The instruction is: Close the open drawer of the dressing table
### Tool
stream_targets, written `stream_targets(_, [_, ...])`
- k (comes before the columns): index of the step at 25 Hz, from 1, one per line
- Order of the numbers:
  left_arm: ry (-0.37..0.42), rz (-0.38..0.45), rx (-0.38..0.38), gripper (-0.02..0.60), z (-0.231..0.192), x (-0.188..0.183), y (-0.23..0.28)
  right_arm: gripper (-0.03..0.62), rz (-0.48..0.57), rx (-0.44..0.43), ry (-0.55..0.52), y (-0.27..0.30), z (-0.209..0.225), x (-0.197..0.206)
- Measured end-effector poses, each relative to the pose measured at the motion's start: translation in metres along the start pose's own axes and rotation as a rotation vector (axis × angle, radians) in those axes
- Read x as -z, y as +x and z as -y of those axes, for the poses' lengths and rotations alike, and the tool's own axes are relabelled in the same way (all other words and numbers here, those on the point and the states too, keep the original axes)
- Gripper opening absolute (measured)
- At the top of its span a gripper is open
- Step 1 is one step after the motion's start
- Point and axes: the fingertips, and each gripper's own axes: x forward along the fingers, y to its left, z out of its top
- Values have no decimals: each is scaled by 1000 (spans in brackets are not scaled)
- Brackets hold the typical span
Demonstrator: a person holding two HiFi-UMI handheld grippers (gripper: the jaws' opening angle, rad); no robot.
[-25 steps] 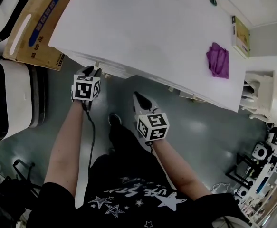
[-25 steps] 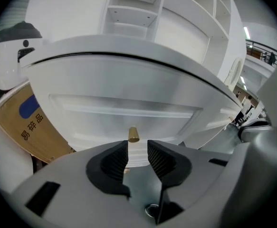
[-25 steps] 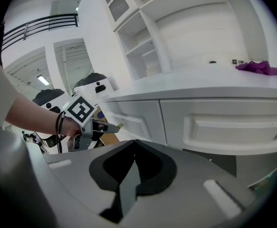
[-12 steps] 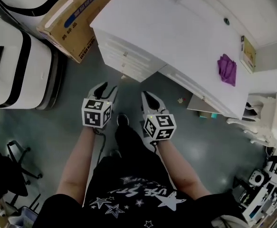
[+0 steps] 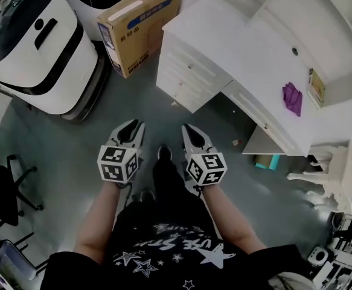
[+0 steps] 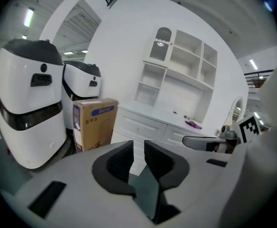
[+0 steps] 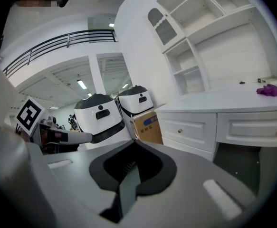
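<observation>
Apparently task done: desk [image 5: 224,38] seen at upper right of head view, drawers [image 5: 191,71] all flush, none left open. Left tool [image 5: 132,129] and right tool [image 5: 191,133] held at centre over floor, well apart from desk, as no further push judged needed. Left jaws just been closing, narrow gap left, empty; right jaws together.

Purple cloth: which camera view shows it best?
Head view: the purple cloth shows whole from above. The right gripper view shows it side-on at its edge; the left gripper view, only a tiny patch.
</observation>
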Motion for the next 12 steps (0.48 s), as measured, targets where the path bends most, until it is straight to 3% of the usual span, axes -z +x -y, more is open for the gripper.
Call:
stream_targets(5, [-23,90,-80,27,-13,15,-81,3,27,-22,-32,-39,-50,10])
stream_targets(8, [-38,135,-59,21,-9,22,-116,3,37,-33,-59,-64,-72,14])
stream_targets(12, [-50,126,-12,21,5,40,-141,3,53,-2,-81,-96,-83,11])
